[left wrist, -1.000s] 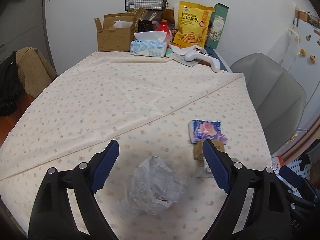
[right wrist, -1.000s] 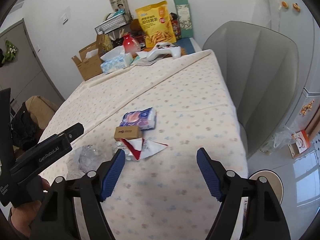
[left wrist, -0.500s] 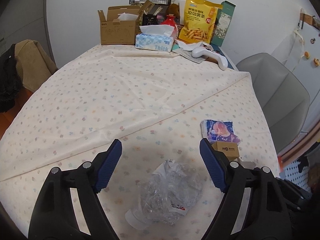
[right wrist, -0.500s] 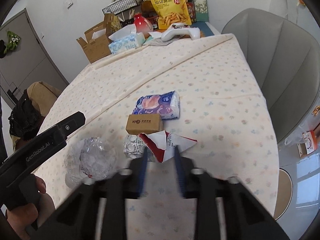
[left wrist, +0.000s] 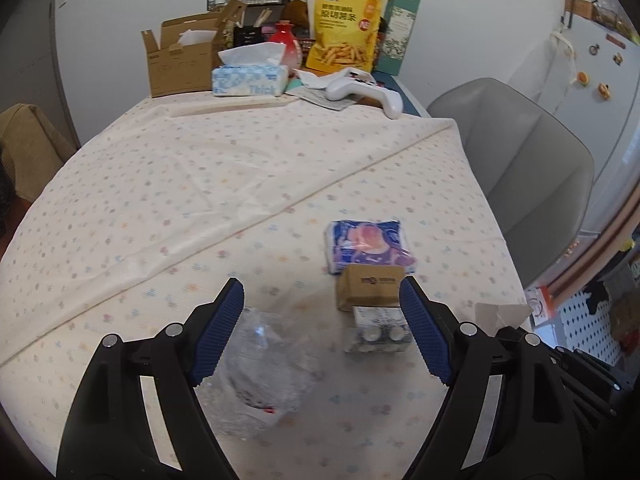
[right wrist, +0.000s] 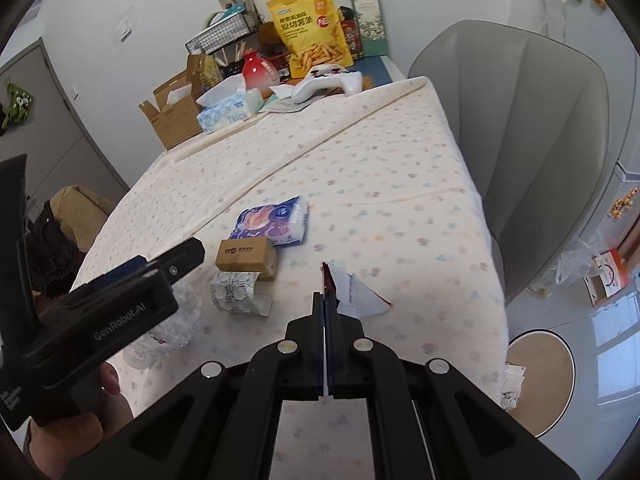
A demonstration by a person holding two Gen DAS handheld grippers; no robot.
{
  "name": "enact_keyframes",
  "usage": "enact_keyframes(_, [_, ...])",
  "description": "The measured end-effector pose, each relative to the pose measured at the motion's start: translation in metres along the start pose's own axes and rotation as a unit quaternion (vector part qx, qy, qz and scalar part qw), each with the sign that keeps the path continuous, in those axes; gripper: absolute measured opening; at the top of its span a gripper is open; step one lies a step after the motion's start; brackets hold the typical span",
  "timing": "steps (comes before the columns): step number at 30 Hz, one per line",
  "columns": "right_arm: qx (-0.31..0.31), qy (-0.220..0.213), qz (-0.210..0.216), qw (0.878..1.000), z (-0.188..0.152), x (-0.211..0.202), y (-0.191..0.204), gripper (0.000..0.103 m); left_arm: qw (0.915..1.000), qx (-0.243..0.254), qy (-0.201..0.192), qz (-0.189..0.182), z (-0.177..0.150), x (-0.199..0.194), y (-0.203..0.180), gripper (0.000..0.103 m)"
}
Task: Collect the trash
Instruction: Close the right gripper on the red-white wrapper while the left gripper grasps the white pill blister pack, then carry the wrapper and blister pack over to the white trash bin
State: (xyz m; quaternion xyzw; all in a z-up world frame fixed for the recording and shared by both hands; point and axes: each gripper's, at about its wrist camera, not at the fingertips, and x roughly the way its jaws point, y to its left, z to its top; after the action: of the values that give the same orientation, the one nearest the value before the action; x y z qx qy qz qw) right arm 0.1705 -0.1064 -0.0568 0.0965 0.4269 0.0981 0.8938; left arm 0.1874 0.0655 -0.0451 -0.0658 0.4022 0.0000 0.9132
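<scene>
While the right gripper [right wrist: 325, 300] is sitting with its jaws fully together, it is pinching the near corner of a torn red-and-white wrapper [right wrist: 360, 296]; the jaws have just been closing, and the wrapper edge is showing between the pads. Wrapper is lying on the tablecloth [right wrist: 360, 168] near the right edge, partly lifted at the pinched end.

Left gripper [left wrist: 322, 320] is hanging wide, nothing pressed between its blue pads [left wrist: 218, 332]. It is hovering over a crumpled clear plastic bag [left wrist: 260, 376], which is lying on the cloth between and below the fingers, closer to the left pad. Can't tell whether that pad is touching the bag. In the right view a hand [right wrist: 80, 420] is gripping the left tool's handle.

Other trash is sitting in a cluster mid-table: a small brown box [left wrist: 370, 292], a foil blister pack [left wrist: 378, 332] touching its near side, and a blue-purple tissue pack [left wrist: 366, 244] just behind the box. Blister pack is sitting just beside the left gripper's right finger.

Far end of the table is crowded: open carton [left wrist: 180, 60], tissue box [left wrist: 250, 78], red vase [left wrist: 286, 44], yellow snack bag [left wrist: 346, 26], white controller [left wrist: 360, 88]. Grey chair [left wrist: 520, 168] is standing beside the table's right side.
</scene>
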Motion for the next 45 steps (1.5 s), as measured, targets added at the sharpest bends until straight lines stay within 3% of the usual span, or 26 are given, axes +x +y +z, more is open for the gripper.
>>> enact_keyframes(15, [0.024,-0.023,-0.017,0.999,-0.005,-0.027,-0.026,0.002,0.9989,0.037,0.029,0.0,-0.017,0.021,-0.036,0.072])
enact_keyframes(16, [0.025,-0.024,-0.018,0.999,-0.005,-0.028,-0.027,0.002,0.9987,0.04,0.032,0.004,-0.018,0.024,-0.037,0.07])
enact_keyframes(18, [0.026,-0.026,-0.02,0.999,-0.005,-0.029,-0.029,0.002,0.9983,0.04,0.041,0.011,-0.021,0.029,-0.036,0.05])
enact_keyframes(20, [0.027,-0.027,-0.023,0.999,-0.006,-0.031,-0.031,0.002,0.9981,0.035,0.051,0.007,-0.022,0.033,-0.034,0.04])
enact_keyframes(33, [0.032,-0.049,-0.016,0.998,-0.004,-0.051,-0.035,0.002,0.9994,0.035,-0.002,0.005,-0.007,-0.008,-0.043,0.04])
enact_keyframes(45, [0.07,-0.083,-0.058,0.992,-0.01,-0.095,-0.088,0.002,0.9963,0.078,-0.013,-0.035,-0.012,-0.021,-0.106,0.04])
